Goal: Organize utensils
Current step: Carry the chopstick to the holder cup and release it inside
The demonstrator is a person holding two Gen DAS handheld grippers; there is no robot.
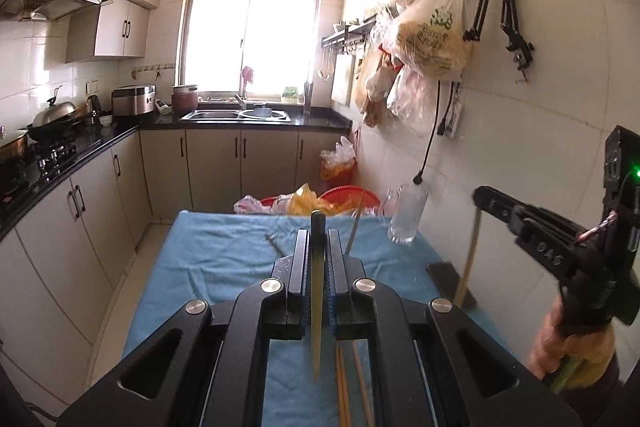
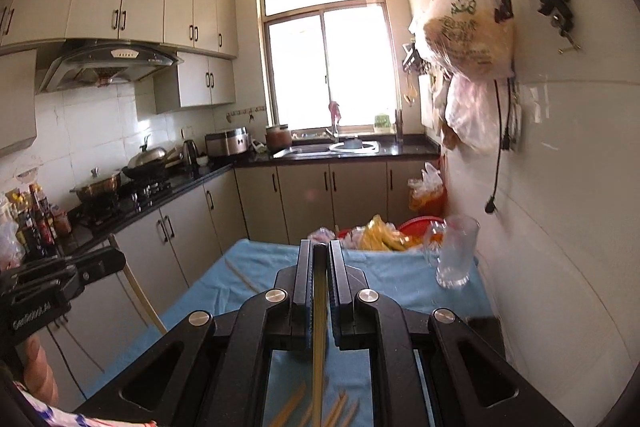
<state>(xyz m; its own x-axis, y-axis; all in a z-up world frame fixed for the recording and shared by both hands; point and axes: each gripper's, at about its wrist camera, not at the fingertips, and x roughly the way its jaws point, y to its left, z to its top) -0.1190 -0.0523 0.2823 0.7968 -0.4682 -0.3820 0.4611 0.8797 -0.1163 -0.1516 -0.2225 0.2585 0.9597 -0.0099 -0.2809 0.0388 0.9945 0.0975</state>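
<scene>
Nearby, a glass jug (image 1: 406, 217) stands beside loose chopsticks (image 1: 276, 245).

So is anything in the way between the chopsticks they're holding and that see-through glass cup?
Nothing visible. Each gripper is shut on a pale wooden chopstick, and only bare blue tablecloth lies before the clear glass cup by the wall.

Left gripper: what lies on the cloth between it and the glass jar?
In the left wrist view, a chopstick slants between the left gripper and the glass jar; otherwise the blue cloth is bare.
</scene>
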